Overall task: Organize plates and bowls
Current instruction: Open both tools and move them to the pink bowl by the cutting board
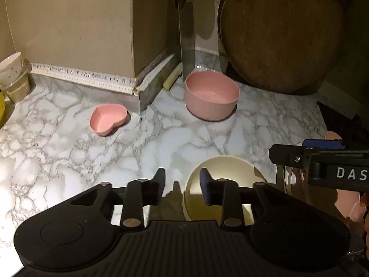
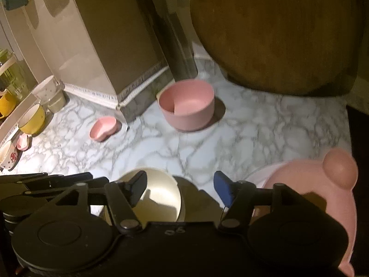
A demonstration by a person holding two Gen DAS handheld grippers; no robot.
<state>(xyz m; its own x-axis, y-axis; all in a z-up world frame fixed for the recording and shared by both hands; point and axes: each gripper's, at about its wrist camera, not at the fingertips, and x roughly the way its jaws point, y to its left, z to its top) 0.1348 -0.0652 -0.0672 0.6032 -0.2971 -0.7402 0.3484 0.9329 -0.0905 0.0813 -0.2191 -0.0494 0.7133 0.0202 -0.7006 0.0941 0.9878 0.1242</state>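
Both claws hang spread and empty over the marble counter, the left claw straddling the near rim of a cream bowl, the right claw between that bowl and a pink bear-eared plate. The next pick likely calls for squaring the fingers across a rim before closing; "DAS" is the only legible lettering, on the right claw's body.

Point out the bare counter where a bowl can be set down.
Widest bare marble lies between the heart dish, the pink bowl and the cream bowl. More lies right of the pink bowl, below the wooden board. Crowded: the left edge's cups.
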